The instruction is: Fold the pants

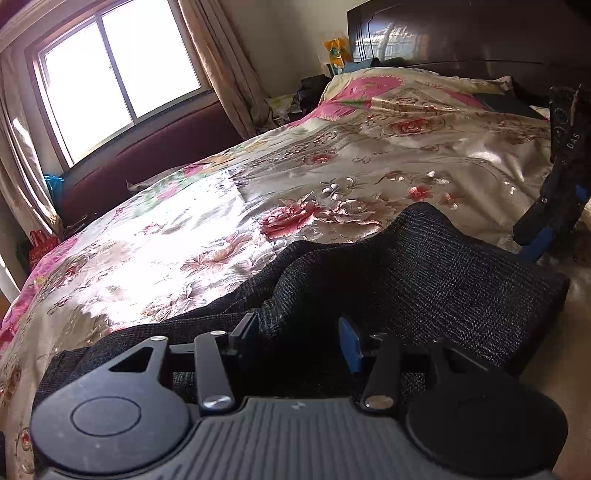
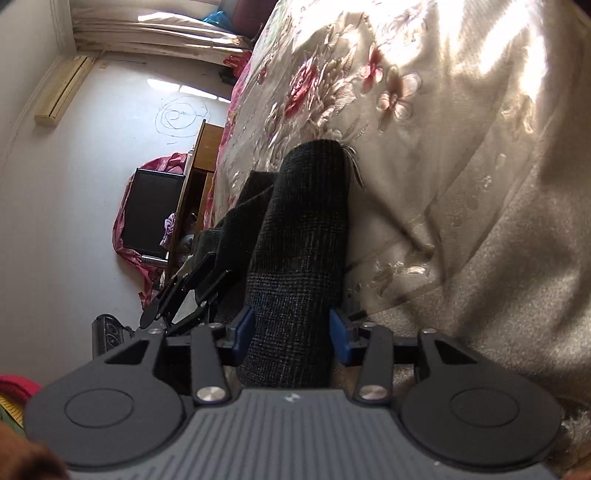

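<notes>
One pair of dark checked pants (image 1: 424,273) lies folded on a shiny flowered bedspread (image 1: 258,177), near the edge of the bed. In the left wrist view the cloth is doubled into a thick wad that rises in a hump and runs back under the left gripper (image 1: 301,338). A fold of it sits between the two blue-padded fingers, which stand partly apart; whether the pads press the cloth cannot be told. In the right wrist view a rolled, thick part of the pants (image 2: 306,229) runs forward between the fingers of the right gripper (image 2: 291,330). Its jaws stand a little wider than the cloth, with the blue pads close at either side and no clear squeeze on it. The right gripper (image 1: 557,166) also shows at the right edge of the left view, well apart from the left one. Beyond the bed are a window (image 1: 118,70) with beige curtains (image 1: 221,62) and a dark wooden headboard (image 1: 461,33).
</notes>
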Demonstrator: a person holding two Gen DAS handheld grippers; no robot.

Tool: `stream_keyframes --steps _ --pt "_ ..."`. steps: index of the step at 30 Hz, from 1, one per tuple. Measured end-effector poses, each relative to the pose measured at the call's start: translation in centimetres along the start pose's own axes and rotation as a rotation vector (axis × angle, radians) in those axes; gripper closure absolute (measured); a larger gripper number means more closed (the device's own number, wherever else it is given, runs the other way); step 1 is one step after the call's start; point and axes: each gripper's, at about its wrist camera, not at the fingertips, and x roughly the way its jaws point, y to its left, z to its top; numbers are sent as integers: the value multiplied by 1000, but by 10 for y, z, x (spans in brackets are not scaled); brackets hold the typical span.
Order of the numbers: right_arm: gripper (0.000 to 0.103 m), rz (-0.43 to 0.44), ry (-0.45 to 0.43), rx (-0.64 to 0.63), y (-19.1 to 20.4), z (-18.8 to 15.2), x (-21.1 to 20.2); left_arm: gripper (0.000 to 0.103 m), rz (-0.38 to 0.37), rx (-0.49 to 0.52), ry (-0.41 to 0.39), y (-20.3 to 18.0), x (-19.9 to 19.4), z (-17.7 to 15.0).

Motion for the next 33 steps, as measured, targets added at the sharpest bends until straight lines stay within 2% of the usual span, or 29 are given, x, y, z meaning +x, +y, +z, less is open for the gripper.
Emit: stream_keyframes --steps 4,6,9,12,13,15,17,18,19,22,26,27,28,30,31,33 --pt "60 128 -20 81 -14 10 21 41 1 0 5 -2 2 -1" --pt "60 154 -35 94 -13 11 27 41 5 5 6 -4 1 -2" --pt "60 121 -45 66 -3 7 9 41 -4 17 11 -3 0 -2" --pt "59 181 -86 52 11 4 -6 41 -18 16 13 -1 1 -4" --pt "59 180 -80 22 17 7 -3 41 -18 14 16 -1 3 -5" --pt "59 117 -52 -79 29 9 4 41 -12 19 19 -2 4 -6" --pt "58 -5 -40 -101 27 7 2 41 -11 17 17 -3 3 -6" --pt "62 -69 -38 -77 20 4 -2 41 -14 15 16 -2 2 -7" --pt "72 -97 -41 -39 11 3 -6 40 -17 14 15 -2 2 -7" --pt "71 -32 -64 45 -7 2 -10 40 -22 22 15 -1 4 -7" --pt "71 105 -47 74 -20 14 27 40 -15 30 20 -4 5 -7" --pt "73 140 -49 69 -21 18 35 40 -12 31 21 -4 5 -8" --pt "80 155 -58 74 -23 21 43 40 -11 29 20 -5 5 -8" --pt "84 138 -60 80 -19 22 43 40 -8 36 30 -6 6 -8" --pt "89 125 -74 74 -17 18 36 40 -7 43 31 -6 5 -7" --pt "93 90 -109 103 -12 7 19 40 -17 36 39 -5 3 -6"
